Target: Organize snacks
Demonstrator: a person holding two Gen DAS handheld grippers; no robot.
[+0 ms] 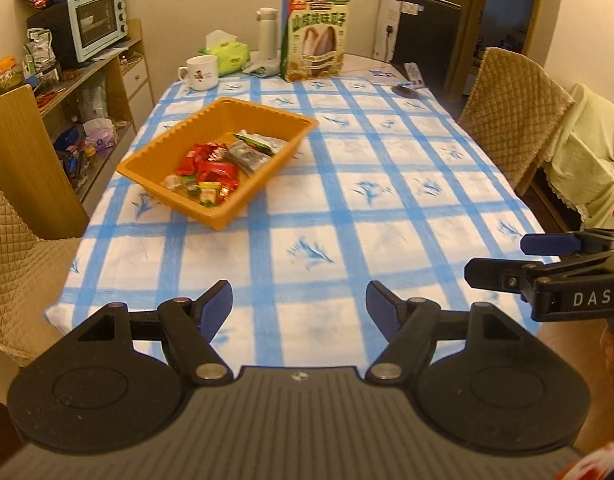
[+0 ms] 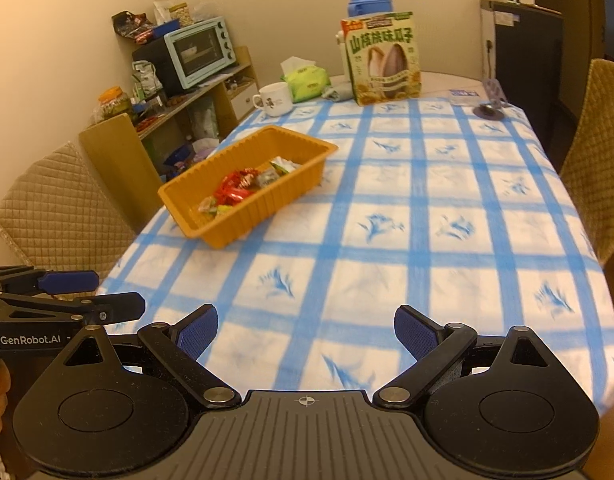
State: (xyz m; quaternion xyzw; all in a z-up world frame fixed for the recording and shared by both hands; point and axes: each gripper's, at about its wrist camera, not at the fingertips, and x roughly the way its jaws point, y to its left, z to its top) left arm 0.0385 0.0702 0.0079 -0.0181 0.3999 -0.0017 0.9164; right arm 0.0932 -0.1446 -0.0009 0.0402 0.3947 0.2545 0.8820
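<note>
Orange tray (image 1: 211,128) sitting on table (image 1: 347,208), holding wrapped snacks (image 1: 215,172); left claw (image 1: 299,304) and right claw (image 2: 305,332) hanging spread, gripping nothing.

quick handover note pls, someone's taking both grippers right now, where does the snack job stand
Left gripper: fingers open, nothing between them, over the near table edge.
Right gripper: fingers open, empty, alongside the left one.
Job's things: orange ribbed plastic tray sits on the blue-and-white checked tablecloth, left of centre, holding red, yellow and silvery wrapped snacks. A big green sunflower-seed bag stands upright at the far end.
Done: no loose snacks visible on the cloth; wrapped ones are in the tray.
Left: probably only the seed bag, if it counts.
</note>
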